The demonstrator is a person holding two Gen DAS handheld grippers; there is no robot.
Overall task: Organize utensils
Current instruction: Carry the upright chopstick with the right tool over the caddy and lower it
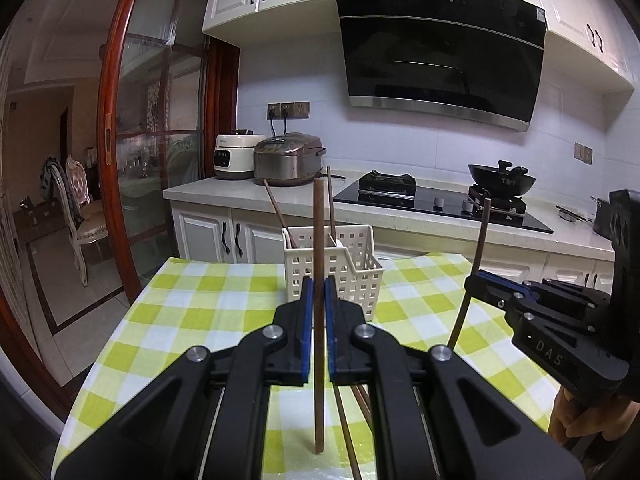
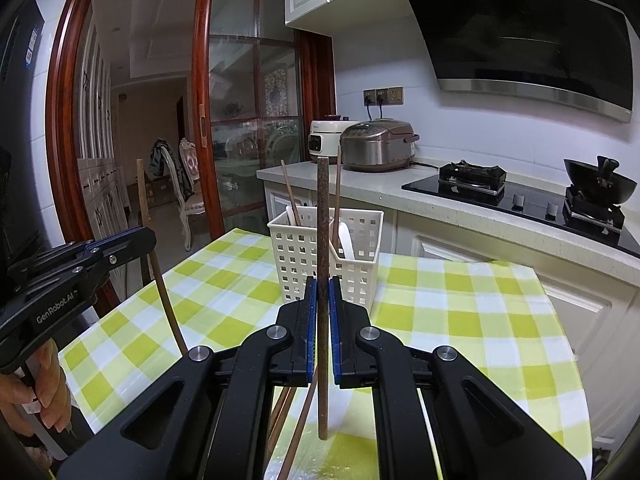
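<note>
My left gripper (image 1: 319,285) is shut on a brown chopstick (image 1: 318,220) that stands upright, its lower end near the checked tablecloth (image 1: 200,312). My right gripper (image 2: 323,285) is shut on a darker chopstick (image 2: 323,208), also upright. Each gripper shows in the other's view: the right gripper (image 1: 474,280) with its chopstick (image 1: 482,236) at the right, the left gripper (image 2: 144,236) with its chopstick (image 2: 141,188) at the left. Just beyond both stands a white perforated basket (image 1: 360,280) (image 2: 296,256) with two chopsticks and white spoons inside. Loose chopsticks (image 1: 346,428) (image 2: 298,424) lie under the grippers.
Behind the table runs a kitchen counter with two rice cookers (image 1: 288,160), a black hob and a wok (image 1: 502,182). A glass sliding door (image 2: 240,120) and a chair (image 1: 76,200) are at the left. A person's hand (image 2: 40,392) holds each gripper.
</note>
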